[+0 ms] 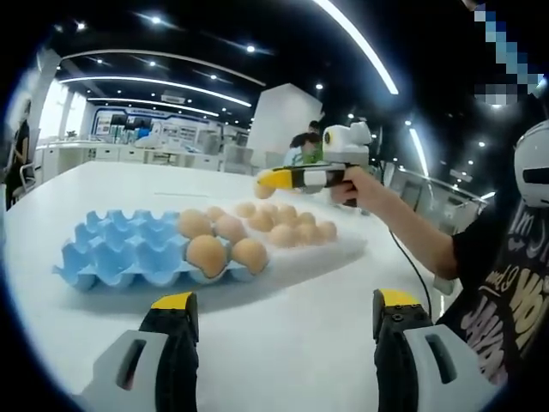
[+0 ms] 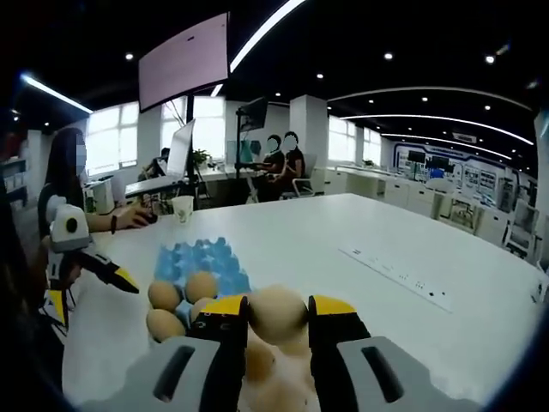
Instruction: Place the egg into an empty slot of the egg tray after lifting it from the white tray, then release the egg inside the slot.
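Gripping a pale brown egg [image 2: 276, 311] between its yellow-tipped jaws, the right gripper [image 2: 276, 319] hangs above the white tray of loose eggs [image 2: 279, 390], at about 6 o'clock in the right gripper view. In the left gripper view that same right gripper [image 1: 264, 184] comes in from 2 o'clock, held by a person's hand [image 1: 360, 190], its yellow nose closed on the egg [image 1: 264, 190] over the far end of the white tray [image 1: 343, 251].

Blue moulded egg tray [image 1: 111, 253] sits on the white table [image 1: 283, 343], just beside the white tray, at 9 o'clock from it. Four brown eggs fill the slots nearest the white tray; the other slots show bare blue. In the right gripper view the blue tray [image 2: 202, 257] lies just beyond the held egg, at 11 o'clock.

Left gripper [image 1: 283, 313] at 6 o'clock of its own view, jaws spread wide with nothing between them, over bare table near the blue tray. It also shows at 9 o'clock in the right gripper view [image 2: 120, 279].

White paper cup [image 2: 182, 209] stands farther off on the table.
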### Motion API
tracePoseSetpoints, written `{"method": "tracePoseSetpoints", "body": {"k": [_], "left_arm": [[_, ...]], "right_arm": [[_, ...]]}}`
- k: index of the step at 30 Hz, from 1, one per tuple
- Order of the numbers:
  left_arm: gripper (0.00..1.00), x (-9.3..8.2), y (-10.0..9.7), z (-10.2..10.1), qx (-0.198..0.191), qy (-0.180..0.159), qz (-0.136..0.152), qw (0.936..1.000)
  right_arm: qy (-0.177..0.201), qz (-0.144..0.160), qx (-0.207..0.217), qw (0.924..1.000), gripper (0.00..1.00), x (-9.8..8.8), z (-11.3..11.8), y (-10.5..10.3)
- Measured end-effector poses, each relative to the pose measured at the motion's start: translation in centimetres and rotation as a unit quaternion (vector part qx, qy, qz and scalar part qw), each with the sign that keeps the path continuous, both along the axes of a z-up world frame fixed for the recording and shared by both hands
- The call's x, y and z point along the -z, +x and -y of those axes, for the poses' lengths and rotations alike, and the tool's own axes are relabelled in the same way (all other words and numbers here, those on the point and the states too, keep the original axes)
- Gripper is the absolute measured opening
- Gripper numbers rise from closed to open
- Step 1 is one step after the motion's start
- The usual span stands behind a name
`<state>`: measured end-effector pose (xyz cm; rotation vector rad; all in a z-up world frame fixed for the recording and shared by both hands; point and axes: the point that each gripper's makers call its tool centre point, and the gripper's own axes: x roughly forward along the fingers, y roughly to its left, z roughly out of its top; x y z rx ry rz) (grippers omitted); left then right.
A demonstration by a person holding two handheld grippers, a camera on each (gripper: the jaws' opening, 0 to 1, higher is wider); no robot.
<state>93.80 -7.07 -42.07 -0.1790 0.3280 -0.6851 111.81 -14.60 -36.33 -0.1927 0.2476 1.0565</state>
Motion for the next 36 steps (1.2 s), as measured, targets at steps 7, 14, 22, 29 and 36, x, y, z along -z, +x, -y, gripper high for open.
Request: {"method": "tracePoseSetpoints", "body": {"k": [7, 14, 22, 29, 36], "left_arm": [[0.85, 0.0, -0.1, -0.2, -0.002, 0.0, 0.0, 1.0], [0.85, -0.1, 0.0, -0.6, -0.006, -0.003, 0.001, 1.0], [0.85, 0.0, 0.1, -0.9, -0.009, -0.005, 0.002, 0.9999], [0.85, -0.1, 0.1, -0.9, -0.008, -0.007, 0.003, 0.9999], [0.85, -0.1, 0.0, -1.2, -0.01, -0.01, 0.003, 0.9999]], "right_arm": [[-0.004, -0.001, -0.017, 0.9999, 0.29, 0.1, -1.8, 0.1], [-0.005, -0.005, -0.029, 0.9996, 0.29, 0.3, -3.3, 0.2], [-0.01, -0.01, -0.041, 0.9991, 0.29, 0.7, -4.8, 0.3], [-0.015, -0.013, -0.054, 0.9984, 0.29, 1.0, -6.5, 0.0], [-0.021, -0.019, -0.065, 0.9975, 0.29, 1.6, -8.0, -0.2]]}}
